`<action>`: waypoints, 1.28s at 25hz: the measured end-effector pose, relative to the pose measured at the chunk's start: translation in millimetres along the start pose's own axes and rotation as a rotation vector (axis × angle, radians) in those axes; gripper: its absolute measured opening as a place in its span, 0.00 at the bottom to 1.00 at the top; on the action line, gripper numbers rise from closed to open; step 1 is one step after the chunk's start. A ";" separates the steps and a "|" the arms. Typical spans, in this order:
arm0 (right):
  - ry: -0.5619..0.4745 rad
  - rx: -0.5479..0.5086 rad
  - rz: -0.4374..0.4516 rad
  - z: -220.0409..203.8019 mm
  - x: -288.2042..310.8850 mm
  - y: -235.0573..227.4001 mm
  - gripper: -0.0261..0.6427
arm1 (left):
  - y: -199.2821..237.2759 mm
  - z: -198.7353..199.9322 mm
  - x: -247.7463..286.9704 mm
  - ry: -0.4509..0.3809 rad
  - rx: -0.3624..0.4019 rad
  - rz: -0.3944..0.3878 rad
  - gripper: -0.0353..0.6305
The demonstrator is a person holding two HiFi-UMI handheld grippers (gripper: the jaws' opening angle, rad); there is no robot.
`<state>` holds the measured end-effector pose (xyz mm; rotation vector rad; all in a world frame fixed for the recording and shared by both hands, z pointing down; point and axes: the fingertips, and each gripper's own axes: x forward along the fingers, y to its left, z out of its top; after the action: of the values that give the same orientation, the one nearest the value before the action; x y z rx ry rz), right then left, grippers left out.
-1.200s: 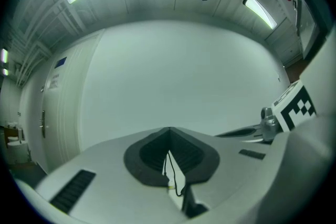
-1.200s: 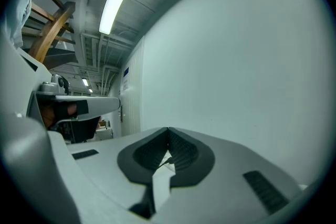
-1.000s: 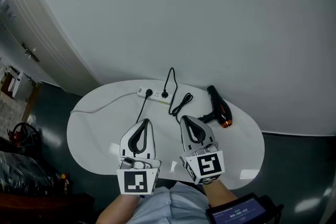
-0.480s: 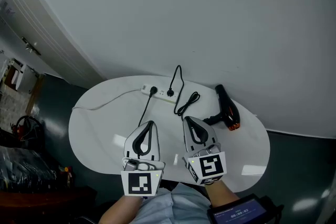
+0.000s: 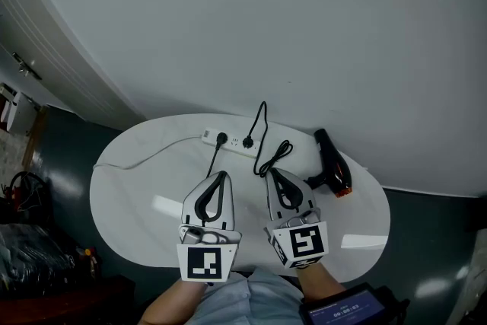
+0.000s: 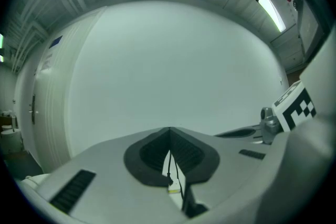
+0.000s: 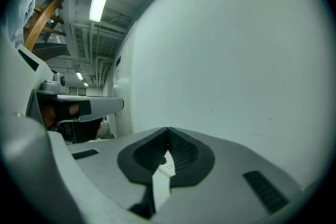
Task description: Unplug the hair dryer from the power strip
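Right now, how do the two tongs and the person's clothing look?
The left tongs and right tongs are light grey shells tapering to a point, with black ribbed pads inside around a teardrop-shaped gap. Each carries a white cube with a black square marker at its rear. The person wears a light shirt.

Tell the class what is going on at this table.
A person holds a grey two-jaw gripper in each hand over a white oval table. The left gripper and right gripper are both shut and empty, pointing toward a white power strip with two black plugs in it. A black hair dryer with an orange nozzle lies at the right, untouched; nothing is unplugged yet.
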<state>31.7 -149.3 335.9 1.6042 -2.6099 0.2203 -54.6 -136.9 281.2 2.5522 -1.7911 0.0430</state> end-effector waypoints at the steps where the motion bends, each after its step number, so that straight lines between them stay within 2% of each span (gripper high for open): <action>1: 0.003 0.001 -0.005 -1.2 3.6 -0.9 0.04 | 2.0 -1.2 3.4 0.001 -0.008 -0.003 0.05; 16: 0.037 -0.021 -0.059 -4.0 42.8 -11.3 0.04 | 30.0 -16.3 43.5 0.038 -0.056 -0.044 0.05; 32: 0.099 -0.012 -0.067 -35.3 72.5 -27.6 0.04 | 38.2 -58.5 82.8 0.118 -0.101 -0.068 0.05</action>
<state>22.9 -219.9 382.9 1.6302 -2.4749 0.2714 -63.0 -225.7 342.8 2.4828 -1.6218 0.0970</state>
